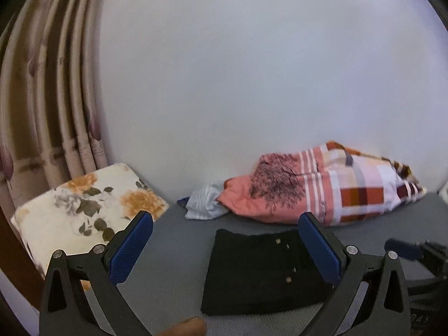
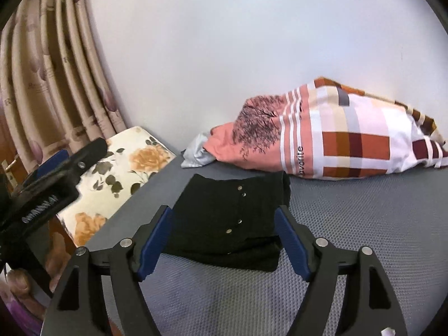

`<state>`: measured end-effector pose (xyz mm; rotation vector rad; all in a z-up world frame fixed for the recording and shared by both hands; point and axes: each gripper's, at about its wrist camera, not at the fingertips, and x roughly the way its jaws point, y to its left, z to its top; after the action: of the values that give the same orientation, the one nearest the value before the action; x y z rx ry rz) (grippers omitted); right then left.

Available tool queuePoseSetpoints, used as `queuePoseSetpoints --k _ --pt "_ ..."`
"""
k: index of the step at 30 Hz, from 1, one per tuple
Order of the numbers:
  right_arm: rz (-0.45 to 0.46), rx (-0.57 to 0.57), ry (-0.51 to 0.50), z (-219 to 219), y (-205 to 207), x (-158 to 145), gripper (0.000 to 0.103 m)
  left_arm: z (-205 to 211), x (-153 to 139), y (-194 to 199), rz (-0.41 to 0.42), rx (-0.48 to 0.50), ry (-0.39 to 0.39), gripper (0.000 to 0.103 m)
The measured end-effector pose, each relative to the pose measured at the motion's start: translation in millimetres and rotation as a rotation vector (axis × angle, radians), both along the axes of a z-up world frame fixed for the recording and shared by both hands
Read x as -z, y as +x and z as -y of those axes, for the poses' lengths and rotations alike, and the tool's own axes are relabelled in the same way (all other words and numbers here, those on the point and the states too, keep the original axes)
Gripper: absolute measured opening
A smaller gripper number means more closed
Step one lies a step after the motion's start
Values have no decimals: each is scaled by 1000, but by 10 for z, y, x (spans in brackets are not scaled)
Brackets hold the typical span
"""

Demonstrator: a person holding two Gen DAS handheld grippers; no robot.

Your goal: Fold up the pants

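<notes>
Right gripper [image 2: 224,235] and left gripper [image 1: 225,240] both hang wide and empty, ridged blue pads [image 2: 152,245] bare, over the black pants [image 2: 232,218], folded into a studded rectangle on the grey mesh-textured mat [image 2: 350,224]. Behind, a checked pillow [image 2: 344,137] reads "avorite"; a floral cushion [image 2: 123,168] sits left.

We read "avorite" in dark letters, running upward along a white stripe of the checked pillow [image 2: 330,137] in the right wrist view; its first letter is hidden by a fold. The curtain [image 2: 50,64] carries faint repeated print, of which only a capital "R" is clear. White lettering on the left gripper [image 2: 60,165] is too blurred to read.
</notes>
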<state>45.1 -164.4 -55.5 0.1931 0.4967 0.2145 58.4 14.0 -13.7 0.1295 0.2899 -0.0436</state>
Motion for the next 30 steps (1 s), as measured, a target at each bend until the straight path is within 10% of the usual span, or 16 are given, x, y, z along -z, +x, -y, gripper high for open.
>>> queuePoseSetpoints --k 30 --pt "-17 -15 -14 -193 -411 -74 87 -90 65 -292 -128 74 -94 103"
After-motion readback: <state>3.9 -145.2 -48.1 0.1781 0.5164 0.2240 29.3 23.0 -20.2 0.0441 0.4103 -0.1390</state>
